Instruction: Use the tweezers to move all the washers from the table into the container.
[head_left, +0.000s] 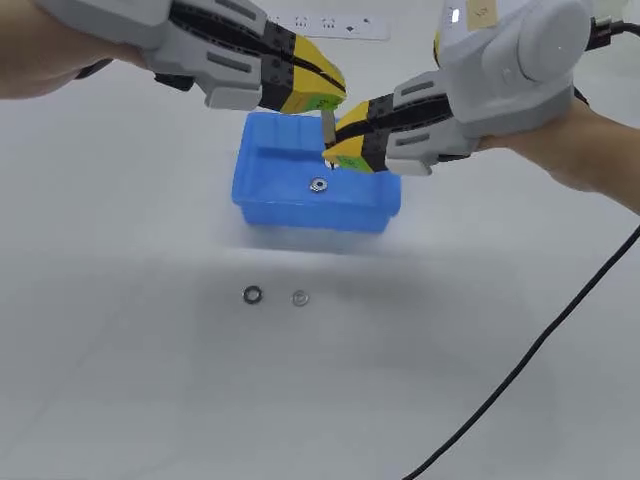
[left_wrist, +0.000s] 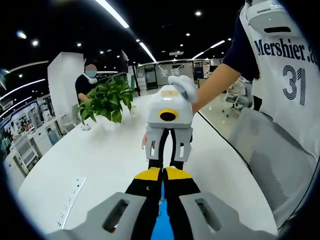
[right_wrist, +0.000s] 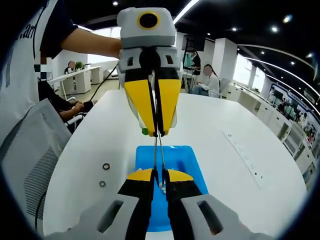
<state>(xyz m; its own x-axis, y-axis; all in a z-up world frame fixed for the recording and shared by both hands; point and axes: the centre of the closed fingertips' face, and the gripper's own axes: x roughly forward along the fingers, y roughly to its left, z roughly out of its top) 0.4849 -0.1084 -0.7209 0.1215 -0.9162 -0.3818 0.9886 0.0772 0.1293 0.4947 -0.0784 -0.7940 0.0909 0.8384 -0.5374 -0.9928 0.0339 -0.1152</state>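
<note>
Over the white table (head_left: 150, 380), left hand-held gripper (head_left: 328, 92) and right hand-held gripper (head_left: 342, 137) pinch tweezers (head_left: 327, 121).

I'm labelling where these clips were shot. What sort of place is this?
Most likely an open-plan office or showroom floor: a long white table, ceiling light strips, a potted plant, and a seated person at work farther back.

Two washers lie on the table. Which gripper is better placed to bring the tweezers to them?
Probably the right gripper: it grips the tweezers, sits nearer the washers, and its view faces them.
</note>
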